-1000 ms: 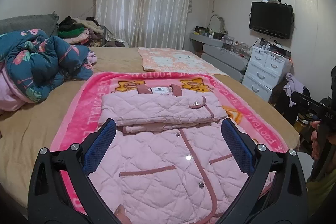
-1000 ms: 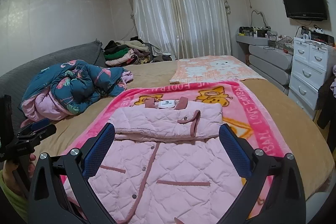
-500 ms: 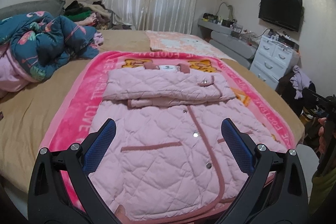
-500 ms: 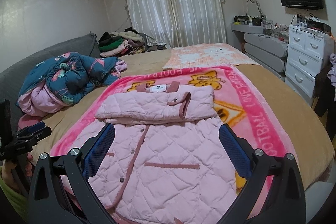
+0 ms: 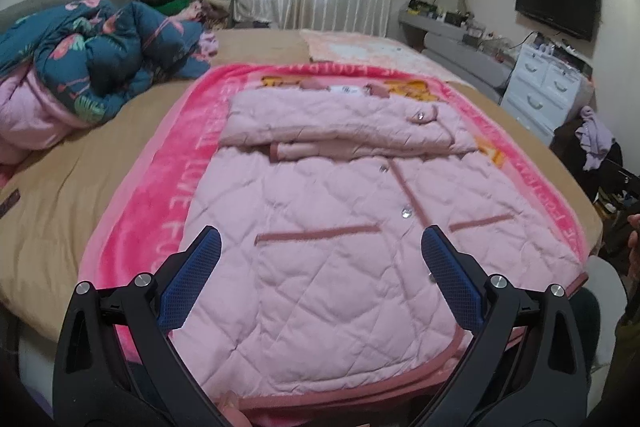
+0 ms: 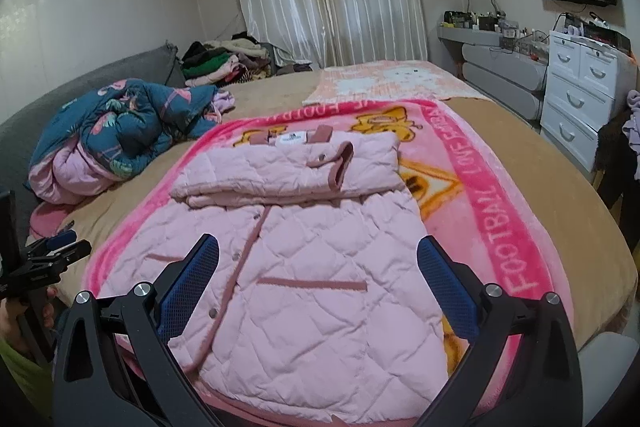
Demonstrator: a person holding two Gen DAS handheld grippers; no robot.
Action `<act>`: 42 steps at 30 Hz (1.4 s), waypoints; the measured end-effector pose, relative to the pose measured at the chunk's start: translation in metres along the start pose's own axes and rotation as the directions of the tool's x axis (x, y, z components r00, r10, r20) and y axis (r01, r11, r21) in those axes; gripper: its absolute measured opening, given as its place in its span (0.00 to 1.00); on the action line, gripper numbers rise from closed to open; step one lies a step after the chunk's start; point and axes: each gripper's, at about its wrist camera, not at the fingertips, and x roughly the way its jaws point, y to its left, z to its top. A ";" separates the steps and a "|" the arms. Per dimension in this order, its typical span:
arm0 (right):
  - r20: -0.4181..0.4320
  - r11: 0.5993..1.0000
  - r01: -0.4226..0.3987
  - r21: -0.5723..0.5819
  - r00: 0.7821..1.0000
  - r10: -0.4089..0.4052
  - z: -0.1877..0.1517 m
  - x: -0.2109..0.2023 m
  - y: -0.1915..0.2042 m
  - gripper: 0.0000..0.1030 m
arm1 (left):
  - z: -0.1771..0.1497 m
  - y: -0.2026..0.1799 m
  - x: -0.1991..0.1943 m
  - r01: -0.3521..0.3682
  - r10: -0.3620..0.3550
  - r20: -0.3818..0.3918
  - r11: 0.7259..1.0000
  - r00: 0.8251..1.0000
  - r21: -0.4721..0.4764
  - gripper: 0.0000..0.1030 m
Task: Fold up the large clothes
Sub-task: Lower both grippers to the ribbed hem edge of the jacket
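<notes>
Nearest, the left tool (image 5: pixel 320 267) hangs with its blue-padded fingers (image 5: pixel 192 283) spread wide and nothing between them, over the hem end of the pale pink quilted jacket with darker pink trim (image 5: pixel 340 227). The right tool (image 6: pixel 318 277) is the same — fingers (image 6: pixel 444 291) far apart, holding nothing, above the jacket's (image 6: pixel 304 267) lower half. In the right wrist view the left tool shows at the far left edge of the frame, off the bed's near left corner, gripped by a hand (image 6: pixel 24 311).

The jacket lies flat, front up and snapped closed, on a bright pink plush blanket with cartoon print and white lettering (image 6: pixel 500 211) spread over the near part of the tan-covered bed (image 6: pixel 560 163). Its hem reaches the bed's near edge; its sleeves are folded across the chest, forming a thick band just below the collar, where a white label (image 6: pixel 291 139) shows.

Farther back, a crumpled dark teal flamingo-print duvet with pink lining (image 6: pixel 120 139) sits by the bed's left edge, and a pale peach patterned blanket (image 6: pixel 392 83) lies flat toward the far right corner — a heap of mixed clothes (image 6: pixel 224 63) at the far left corner
</notes>
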 end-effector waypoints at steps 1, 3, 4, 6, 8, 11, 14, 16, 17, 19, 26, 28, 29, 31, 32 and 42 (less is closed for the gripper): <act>-0.012 1.000 0.002 0.003 1.000 -0.002 -0.003 0.003 -0.002 0.96 | -0.003 0.002 0.002 -0.008 0.008 -0.009 1.000 1.000 -0.002 0.91; -0.029 1.000 0.003 0.007 1.000 -0.003 -0.009 0.007 -0.005 0.96 | -0.007 0.007 0.007 -0.021 0.021 -0.027 1.000 0.999 -0.010 0.91; -0.034 1.000 0.005 0.008 0.999 -0.005 -0.011 0.008 -0.007 0.96 | -0.010 0.010 0.010 -0.028 0.027 -0.035 0.999 0.999 -0.015 0.91; -0.049 1.000 0.011 0.014 0.999 -0.010 -0.017 0.012 -0.010 0.96 | -0.013 0.014 0.013 -0.040 0.039 -0.048 0.999 0.998 -0.019 0.91; -0.065 1.000 0.013 0.022 0.998 -0.012 -0.023 0.015 -0.015 0.96 | -0.018 0.018 0.017 -0.052 0.050 -0.063 0.998 0.997 -0.021 0.91; -0.089 0.999 0.024 0.025 0.996 -0.022 -0.031 0.021 -0.022 0.96 | -0.025 0.025 0.022 -0.075 0.073 -0.085 0.997 0.994 -0.023 0.91; -0.114 0.999 0.036 0.029 0.993 -0.032 -0.038 0.027 -0.029 0.96 | -0.032 0.033 0.027 -0.097 0.093 -0.107 0.995 0.990 -0.032 0.91; -0.127 0.999 0.041 0.031 0.991 -0.037 -0.042 0.030 -0.033 0.96 | -0.037 0.039 0.030 -0.113 0.108 -0.122 0.993 0.987 -0.038 0.91; -0.136 0.998 0.045 0.032 0.990 -0.041 -0.045 0.032 -0.035 0.96 | -0.039 0.042 0.031 -0.118 0.112 -0.128 0.992 0.985 -0.040 0.91; -0.150 0.998 0.050 0.035 0.988 -0.045 -0.050 0.035 -0.039 0.96 | -0.044 0.047 0.033 -0.130 0.122 -0.141 0.991 0.982 -0.043 0.91; -0.188 0.998 0.056 0.040 0.981 -0.047 -0.064 0.043 -0.050 0.96 | -0.060 0.065 0.039 -0.169 0.156 -0.186 0.984 0.970 -0.057 0.91; -0.193 0.998 0.055 0.039 0.980 -0.047 -0.067 0.044 -0.051 0.96 | -0.064 0.070 0.040 -0.178 0.164 -0.198 0.982 0.966 -0.057 0.91; -0.197 0.998 0.056 0.040 0.979 -0.047 -0.068 0.045 -0.051 0.96 | -0.066 0.071 0.040 -0.182 0.167 -0.202 0.982 0.965 -0.056 0.91; -0.203 0.998 0.054 0.041 0.978 -0.044 -0.070 0.046 -0.053 0.96 | -0.070 0.075 0.042 -0.193 0.176 -0.215 0.980 0.961 -0.057 0.91; -0.206 0.998 0.053 0.041 0.978 -0.043 -0.071 0.047 -0.054 0.96 | -0.072 0.078 0.042 -0.195 0.178 -0.221 0.979 0.959 -0.059 0.91; -0.246 0.996 0.001 0.093 0.969 0.022 -0.080 0.048 -0.065 0.96 | -0.095 0.102 0.051 -0.198 0.162 -0.290 0.975 0.943 -0.101 0.91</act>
